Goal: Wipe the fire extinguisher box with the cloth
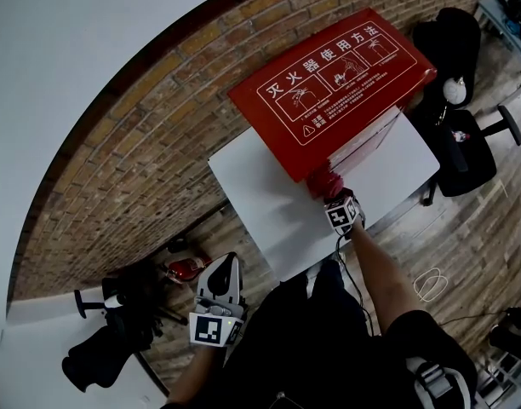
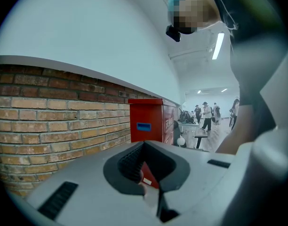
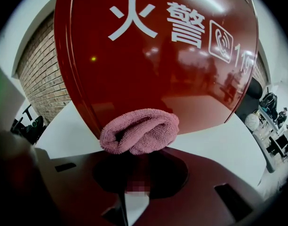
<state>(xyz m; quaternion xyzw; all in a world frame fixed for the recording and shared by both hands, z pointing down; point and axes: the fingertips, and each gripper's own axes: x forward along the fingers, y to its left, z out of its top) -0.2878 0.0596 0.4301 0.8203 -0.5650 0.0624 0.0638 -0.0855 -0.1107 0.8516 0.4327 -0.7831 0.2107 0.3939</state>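
Right gripper view: my right gripper (image 3: 138, 159) has its jaws clenched on the cloth (image 3: 140, 132), pressing it against the box (image 3: 158, 55) low at frame centre to wipe. My left gripper (image 2: 145, 173) waits aside, jaws together, empty.

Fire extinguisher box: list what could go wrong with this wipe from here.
1. The right gripper clamps the cloth as a bunched roll at the lower front corner of the fire extinguisher box. Dragging it could tug it out of the jaws.
2. The box stands on a white table, and the left gripper hangs away from it, so a hard push might shift it.
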